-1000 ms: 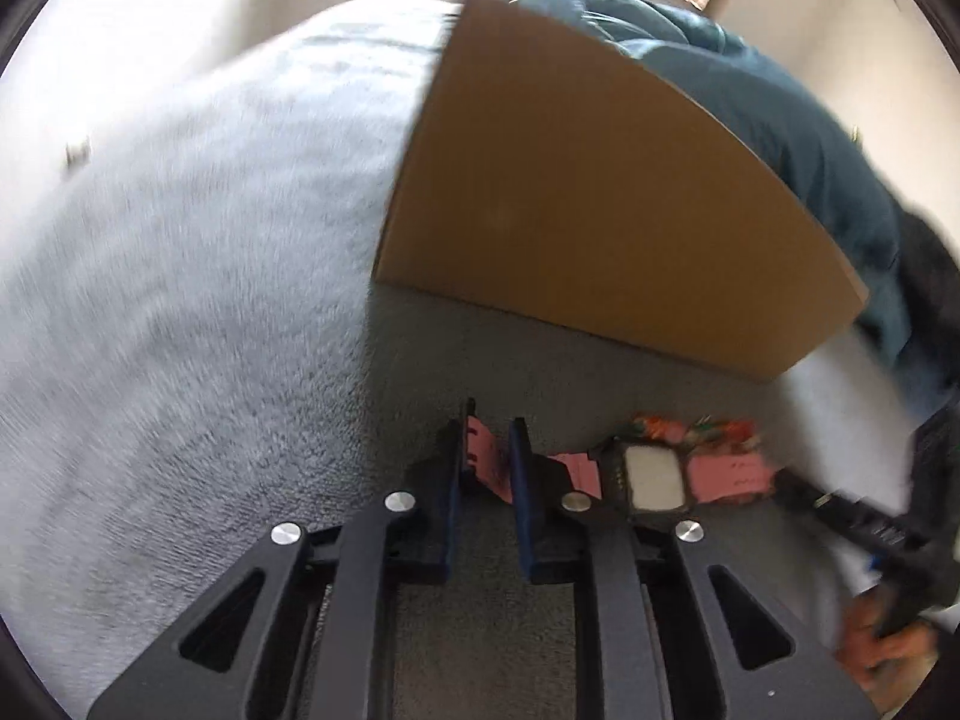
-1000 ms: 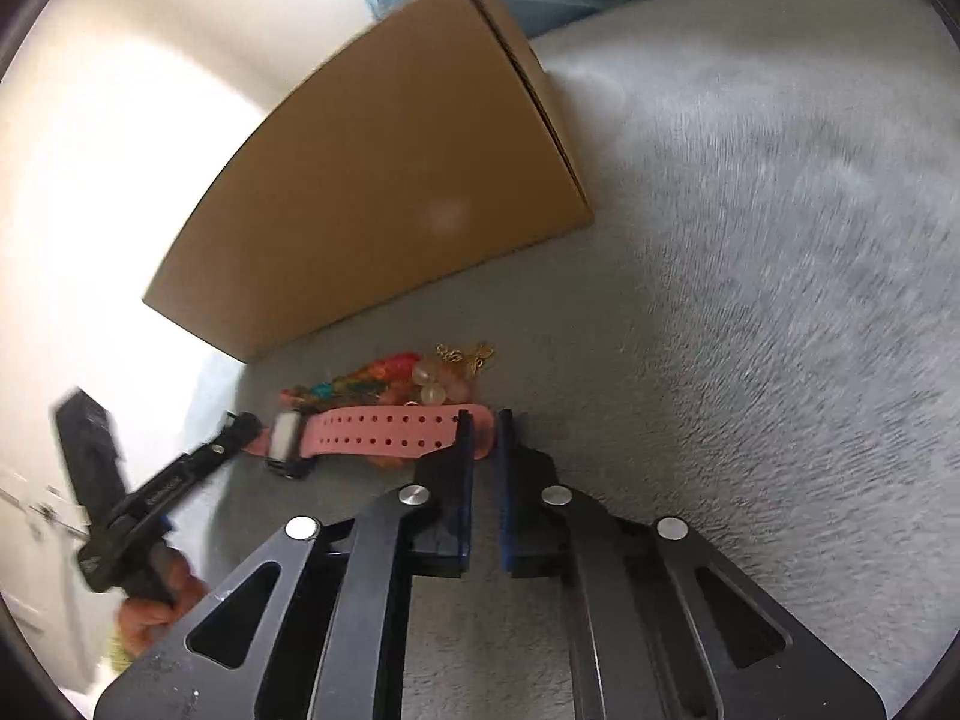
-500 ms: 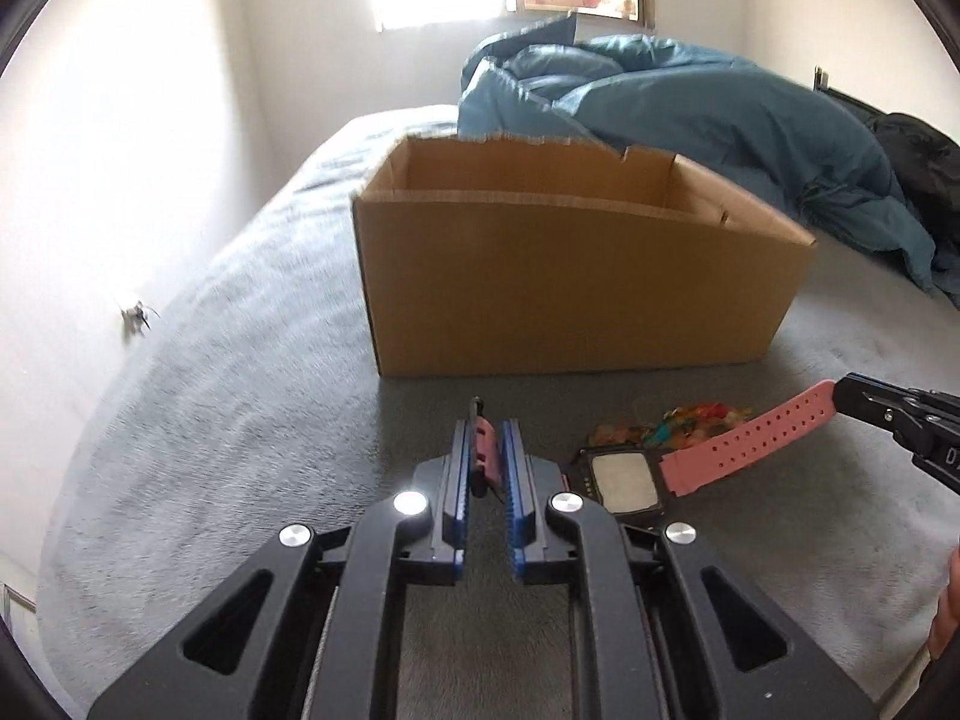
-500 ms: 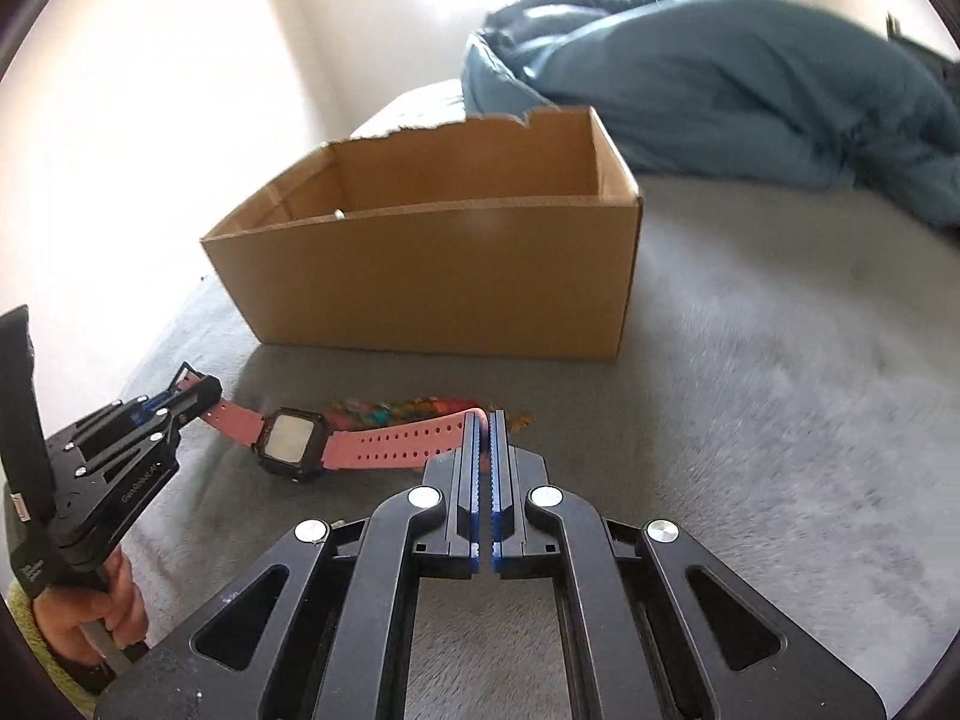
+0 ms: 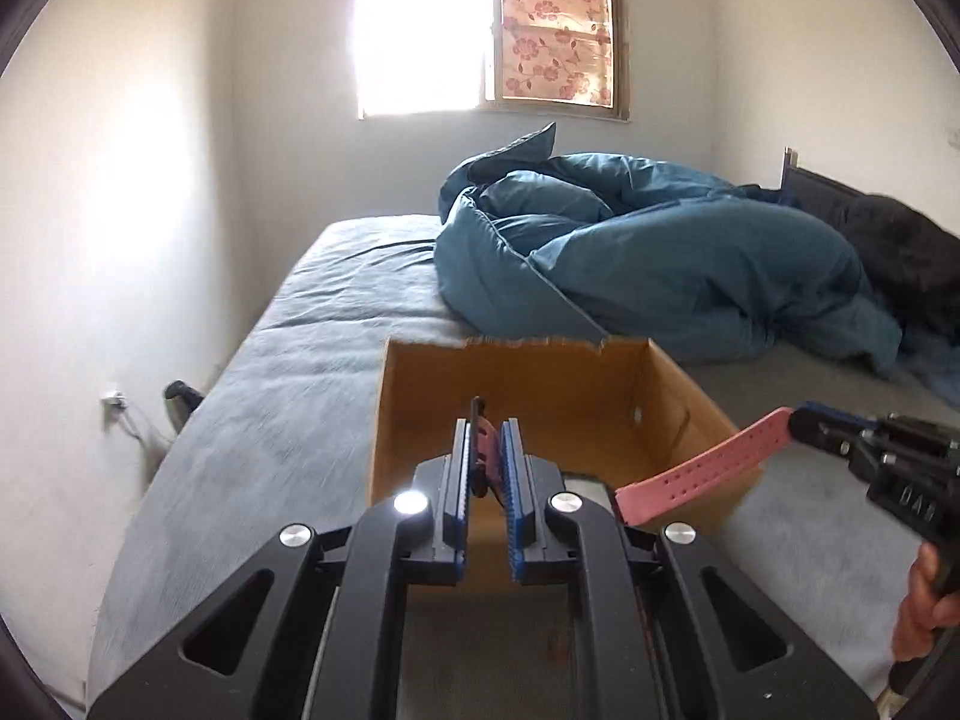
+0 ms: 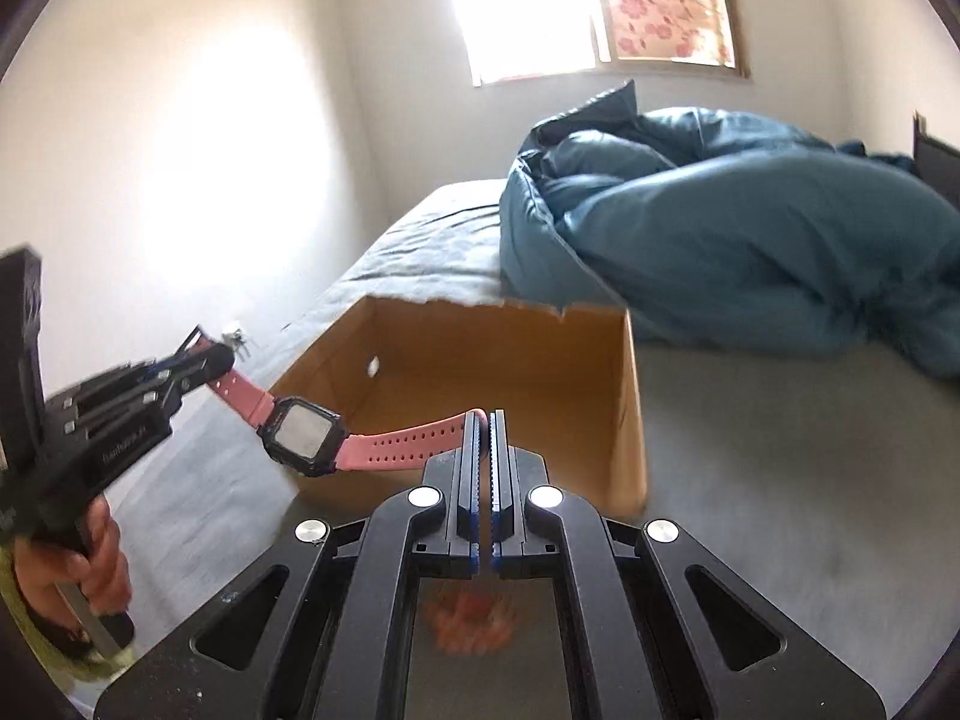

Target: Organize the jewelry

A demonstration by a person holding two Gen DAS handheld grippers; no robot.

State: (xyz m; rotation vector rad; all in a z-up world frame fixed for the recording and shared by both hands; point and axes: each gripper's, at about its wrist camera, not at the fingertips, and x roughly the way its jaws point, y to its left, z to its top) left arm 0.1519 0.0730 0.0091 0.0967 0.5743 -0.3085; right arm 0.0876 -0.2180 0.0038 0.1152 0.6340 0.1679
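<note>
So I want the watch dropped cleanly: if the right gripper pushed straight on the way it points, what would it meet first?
Probably the cardboard box: the right gripper, shut on the watch strap, aims into its open top toward the far inner wall. Depth is unclear.

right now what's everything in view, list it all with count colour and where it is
watch: one, pink strap with black case, held in the air in front of the box, stretched between the two grippers
cardboard box: one, brown, open top, on the bed beyond the grippers
duvet: one, teal, bunched up behind the box
bed: one, grey cover, under everything
window: one, floral pink curtain on its right half, in the far wall
colourful jewellery: blurred orange-red patch on the bed below the right gripper, count unclear
left gripper: one, black with blue pads, shut on one strap end
right gripper: one, black with blue pads, shut on the other strap end
hand: two, each on a gripper handle
</note>
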